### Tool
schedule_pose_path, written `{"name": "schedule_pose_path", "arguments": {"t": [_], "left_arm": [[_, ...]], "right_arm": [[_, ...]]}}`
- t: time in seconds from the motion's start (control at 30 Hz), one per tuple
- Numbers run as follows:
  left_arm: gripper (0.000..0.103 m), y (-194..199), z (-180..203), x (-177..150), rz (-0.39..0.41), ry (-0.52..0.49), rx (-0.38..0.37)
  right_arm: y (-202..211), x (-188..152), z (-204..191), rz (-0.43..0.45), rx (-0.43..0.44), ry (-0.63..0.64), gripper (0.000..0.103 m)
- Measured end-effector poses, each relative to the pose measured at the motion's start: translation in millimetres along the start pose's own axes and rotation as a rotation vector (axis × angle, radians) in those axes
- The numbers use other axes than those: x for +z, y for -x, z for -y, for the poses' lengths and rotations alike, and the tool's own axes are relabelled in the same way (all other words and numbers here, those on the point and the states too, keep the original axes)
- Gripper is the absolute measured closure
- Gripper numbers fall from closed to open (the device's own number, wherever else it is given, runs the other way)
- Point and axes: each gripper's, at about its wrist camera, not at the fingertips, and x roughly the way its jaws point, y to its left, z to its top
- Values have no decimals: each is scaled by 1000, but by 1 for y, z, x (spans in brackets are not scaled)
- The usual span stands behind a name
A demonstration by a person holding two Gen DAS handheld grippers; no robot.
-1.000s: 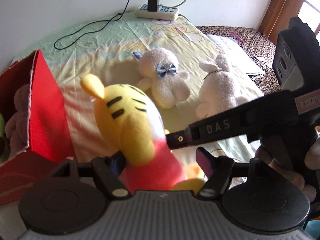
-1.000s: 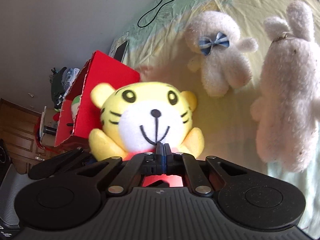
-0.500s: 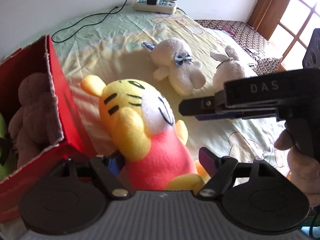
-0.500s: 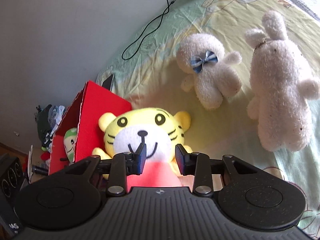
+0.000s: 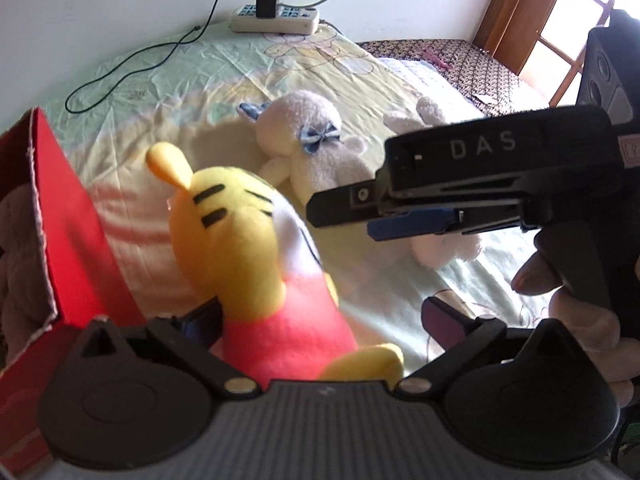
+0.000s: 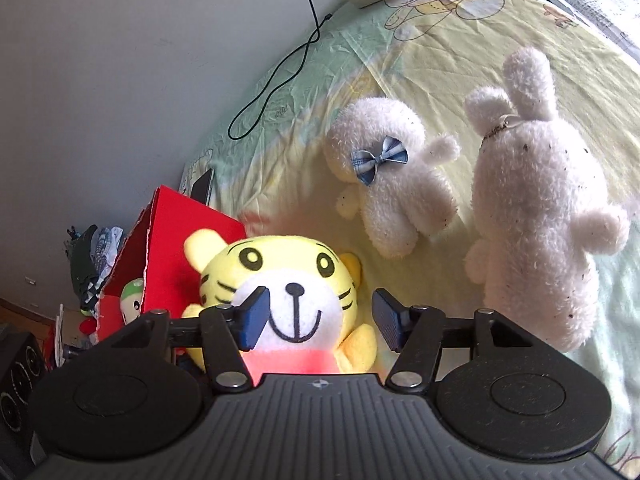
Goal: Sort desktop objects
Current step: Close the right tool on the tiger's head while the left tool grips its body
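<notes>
A yellow tiger plush in a red shirt (image 5: 256, 264) sits upright between the fingers of my left gripper (image 5: 320, 320), whose jaws stand wide apart around its body. The tiger faces my right gripper (image 6: 320, 318), which is open a little in front of its face (image 6: 280, 280) and not touching it. The right gripper also shows in the left wrist view (image 5: 472, 176). A red box (image 5: 68, 232) stands just left of the tiger, with a brown plush inside. A white bear with a blue bow (image 6: 384, 184) and a white rabbit (image 6: 536, 208) lie on the sheet beyond.
A pale yellow-green sheet (image 5: 200, 92) covers the surface. A power strip with a black charger (image 5: 276, 20) and a black cable (image 5: 132, 68) lie at the far edge by the white wall. A green toy (image 6: 134, 300) shows inside the box. A phone (image 6: 202, 190) lies behind the box.
My right gripper, shut on the tiger's front a second ago, has opened and drawn back from it. The left gripper has stayed open around the tiger's body.
</notes>
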Motion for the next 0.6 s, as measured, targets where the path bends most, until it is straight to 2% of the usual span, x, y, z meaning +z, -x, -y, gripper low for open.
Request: {"name": "schedule_pose_path", "arguments": {"t": [0.03,0.1,0.23,0.4,0.57,0.6], "left_arm": [[2,2,3,4,13,0,6],[1,0,10,13,27,-25,67],[1,-19,3,21,1,-18,141],[2,-23,-16,37,8,12,111],[7,-33,-22,36,-4,77,175],[11,-33,-21,35,-3,85,186]], "right_arm": [[3,2,-1,-2,2,23,43],[8,8,-3,-14,27,52,43],[4,21,0,-39,50,67,43],[-21,31,12,-109,133,-23,42],[-47,32,11,-167,157,-62,43],[-51,31,10,-183,171,-65,44]]}}
